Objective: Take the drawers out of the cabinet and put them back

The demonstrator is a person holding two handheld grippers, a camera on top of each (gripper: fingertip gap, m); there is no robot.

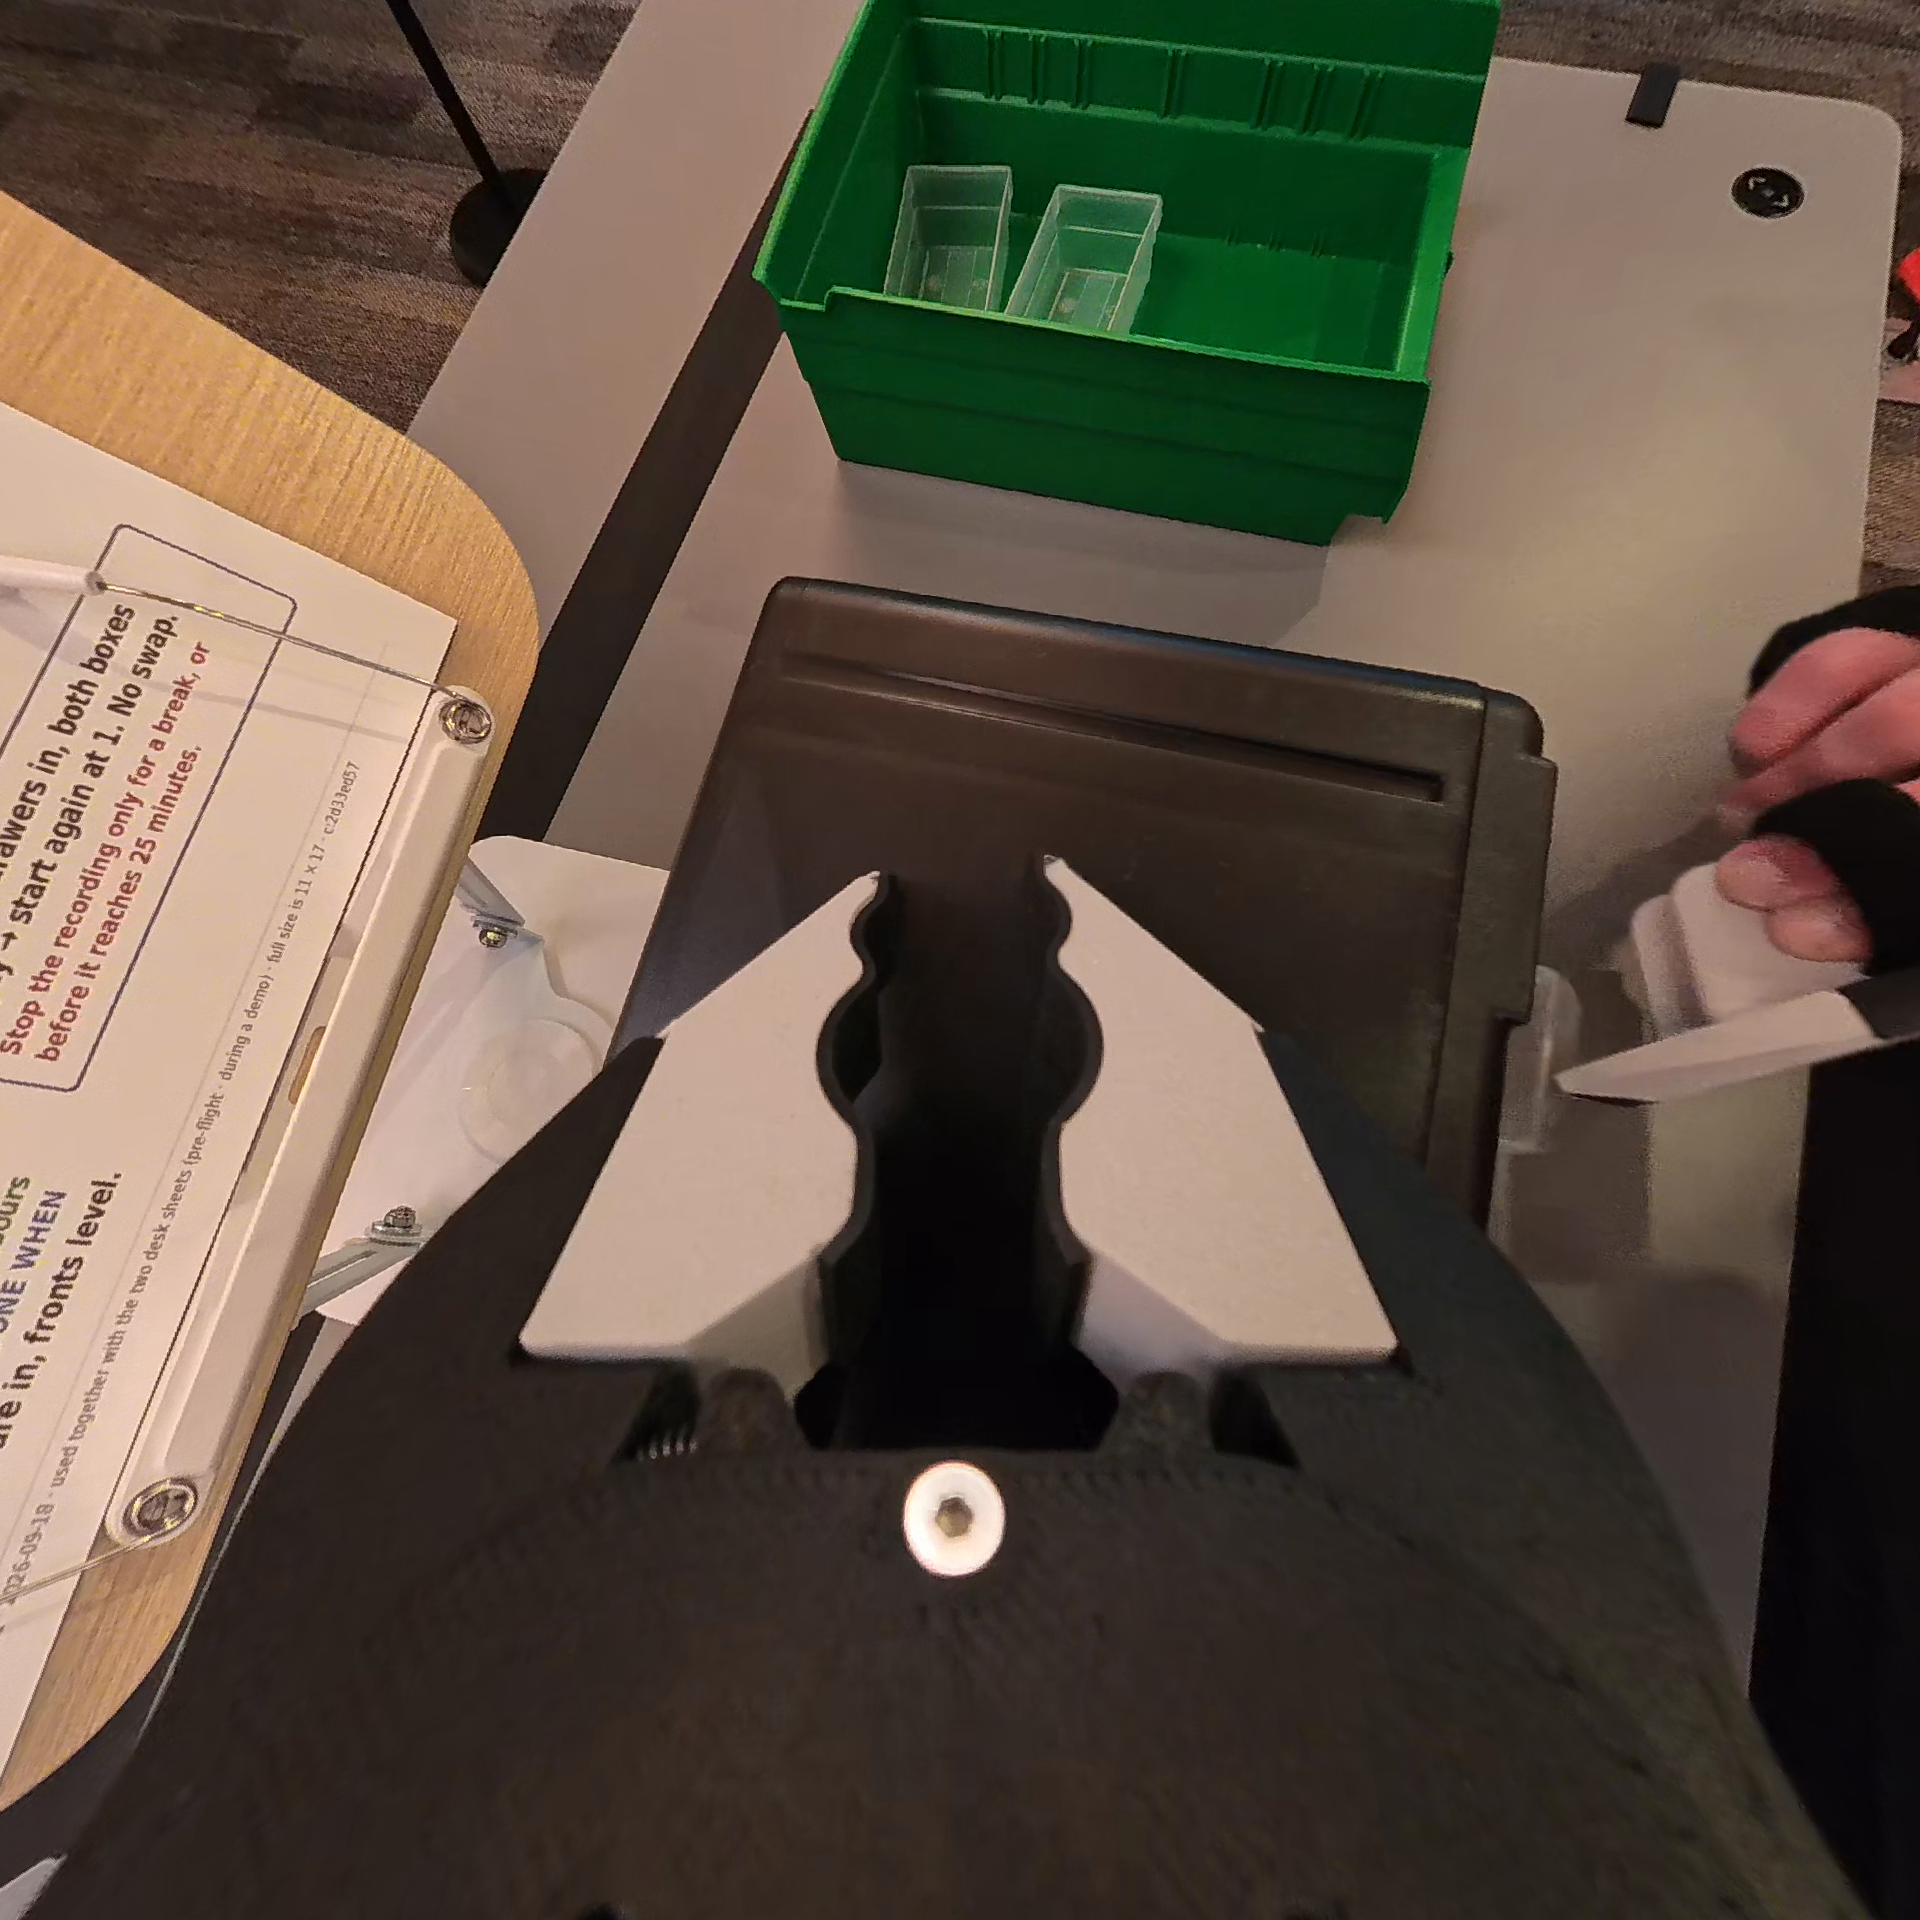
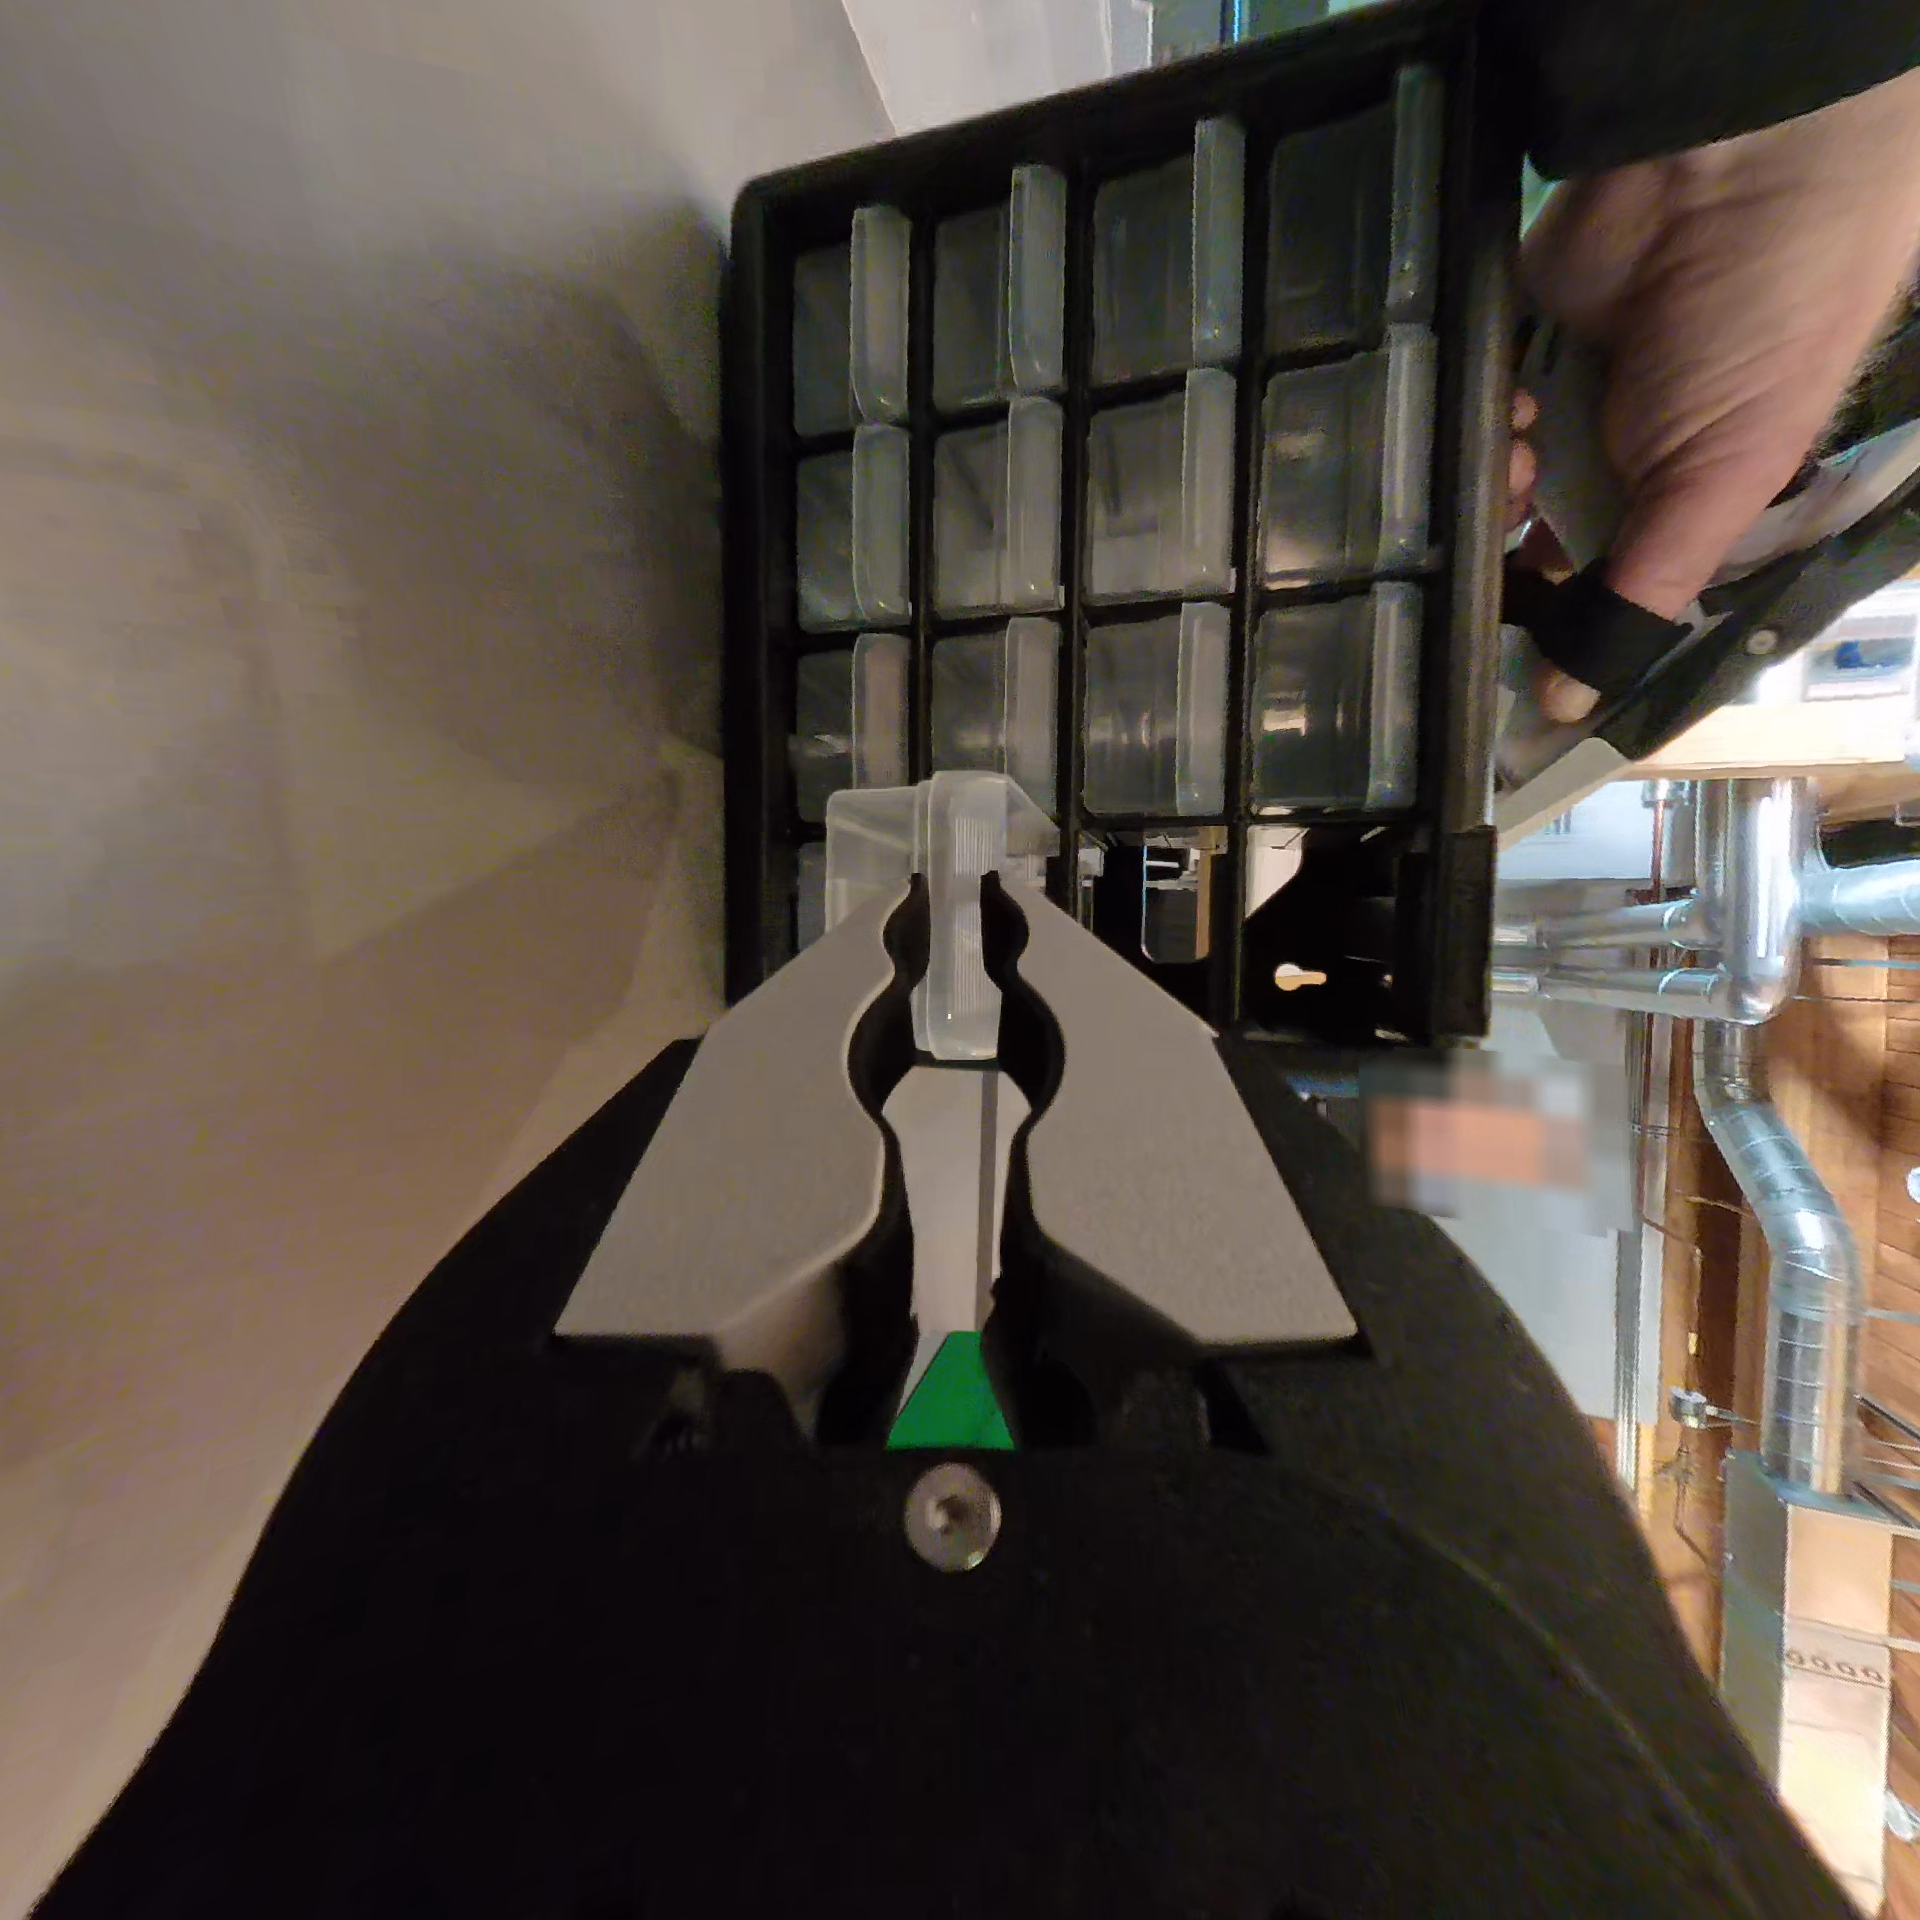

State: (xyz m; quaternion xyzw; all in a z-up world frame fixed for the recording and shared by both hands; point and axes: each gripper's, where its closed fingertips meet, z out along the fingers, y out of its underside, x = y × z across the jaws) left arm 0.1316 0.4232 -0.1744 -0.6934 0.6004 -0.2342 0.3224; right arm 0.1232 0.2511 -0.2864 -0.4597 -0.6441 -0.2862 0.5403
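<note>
The right gripper (image 2: 954, 883) pinches the handle of a clear drawer (image 2: 951, 831) partly out of the black cabinet (image 2: 1455, 644). Beside its slot are two empty compartments. The left gripper (image 1: 961, 883) hangs over the cabinet top, its fingers (image 1: 748, 1091) spread with nothing between. Farther off, a green bin (image 1: 1101, 416) on the grey table (image 1: 1662, 468) holds two clear drawers (image 1: 1081, 260).

printed sheet (image 1: 156, 935) cut off at left edge, hand (image 1: 1829, 821) motion-blurred at right edge, green bin (image 1: 1132, 260) top cropped
</note>
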